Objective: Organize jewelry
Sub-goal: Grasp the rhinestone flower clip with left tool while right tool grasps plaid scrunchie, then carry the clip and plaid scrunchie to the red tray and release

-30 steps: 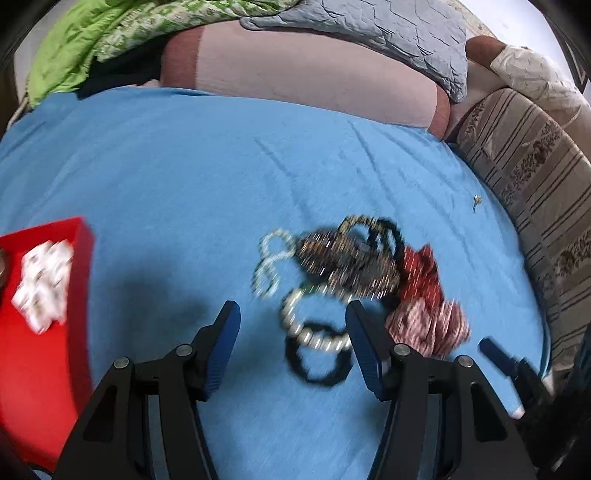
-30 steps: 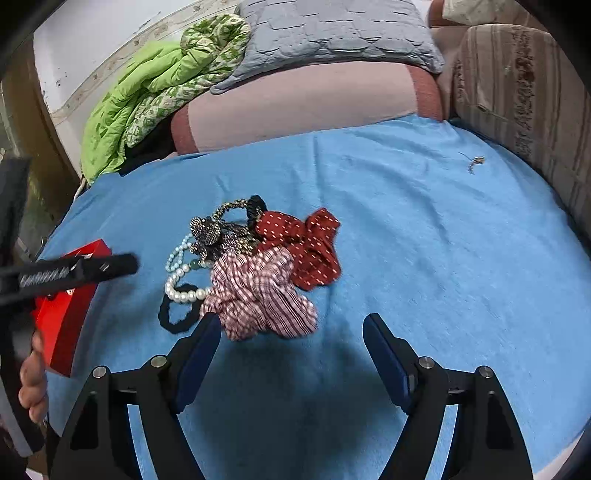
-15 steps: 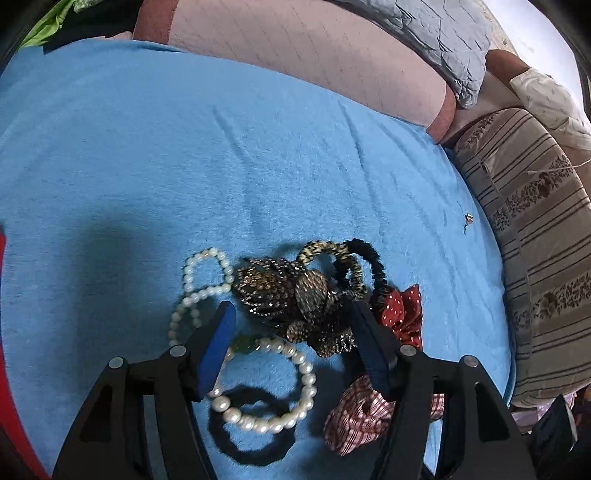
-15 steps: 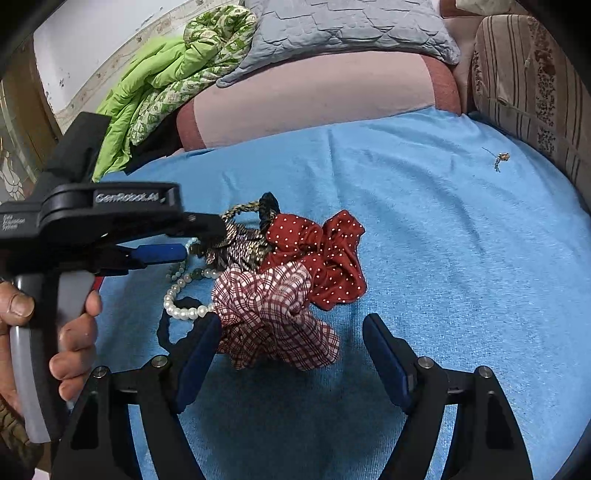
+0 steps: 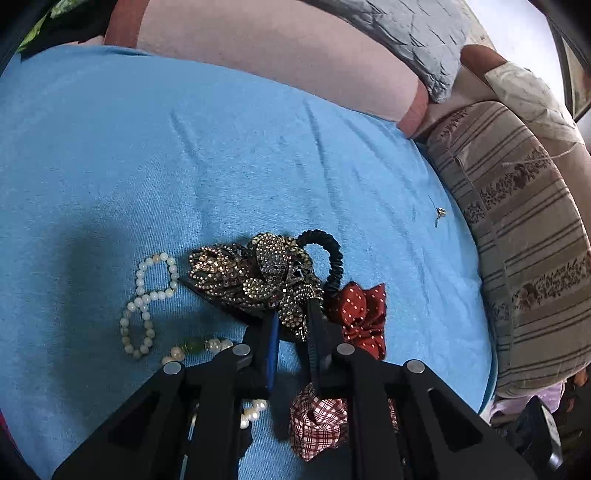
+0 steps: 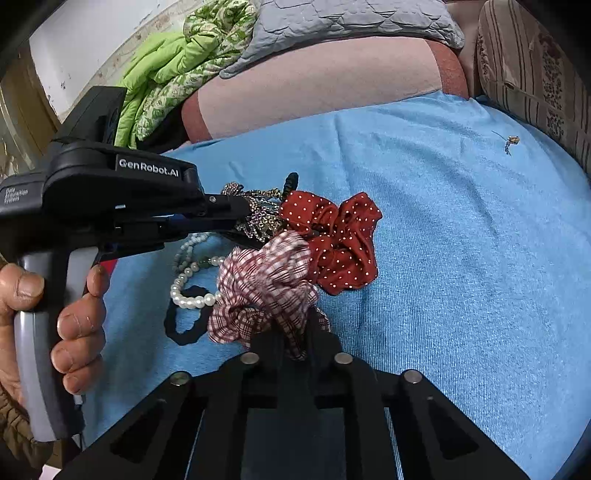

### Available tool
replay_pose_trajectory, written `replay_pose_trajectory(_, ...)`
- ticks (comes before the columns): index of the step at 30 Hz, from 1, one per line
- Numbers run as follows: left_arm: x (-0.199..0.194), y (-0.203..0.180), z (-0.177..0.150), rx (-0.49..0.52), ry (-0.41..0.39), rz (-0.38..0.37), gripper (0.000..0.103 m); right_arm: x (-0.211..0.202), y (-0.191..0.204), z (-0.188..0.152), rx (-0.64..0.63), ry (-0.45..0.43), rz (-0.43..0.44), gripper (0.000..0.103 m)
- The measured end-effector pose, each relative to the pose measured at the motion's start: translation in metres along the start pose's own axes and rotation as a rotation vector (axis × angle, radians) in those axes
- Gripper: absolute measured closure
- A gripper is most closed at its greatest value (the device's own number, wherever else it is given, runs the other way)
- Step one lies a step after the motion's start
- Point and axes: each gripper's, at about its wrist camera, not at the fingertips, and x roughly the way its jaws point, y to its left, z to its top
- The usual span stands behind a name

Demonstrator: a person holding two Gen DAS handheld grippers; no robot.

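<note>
A pile of accessories lies on the blue cloth (image 5: 184, 166). My left gripper (image 5: 291, 319) is shut on the near edge of the rhinestone flower clip (image 5: 258, 273), also seen in the right wrist view (image 6: 258, 218). My right gripper (image 6: 295, 332) is shut on the checked scrunchie (image 6: 266, 280), whose lower part shows in the left wrist view (image 5: 317, 421). A red dotted scrunchie (image 6: 340, 240) lies beside it. A small pearl bracelet (image 5: 147, 299), a larger pearl strand (image 6: 192, 291) and a black hair tie (image 6: 184, 321) lie to the left.
A pink bolster (image 6: 314, 88), a grey quilted pillow (image 6: 351, 18) and green bedding (image 6: 166, 77) lie behind the cloth. A striped cushion (image 5: 524, 240) borders it on the right. A tiny earring (image 6: 511, 140) lies far right.
Both grippers moved in and closed: the left on the rhinestone clip, the right on the checked scrunchie. The red box has left the left wrist view.
</note>
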Motion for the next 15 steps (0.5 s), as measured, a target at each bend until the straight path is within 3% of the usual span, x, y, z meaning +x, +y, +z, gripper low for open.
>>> replay_pose_trajectory(15, -0.09, -0.02, -0.028, 0.07, -0.113, 0.004, 0.093, -0.05, 0.008, -0.006, 0.02, -0.062, 0.008, 0.094)
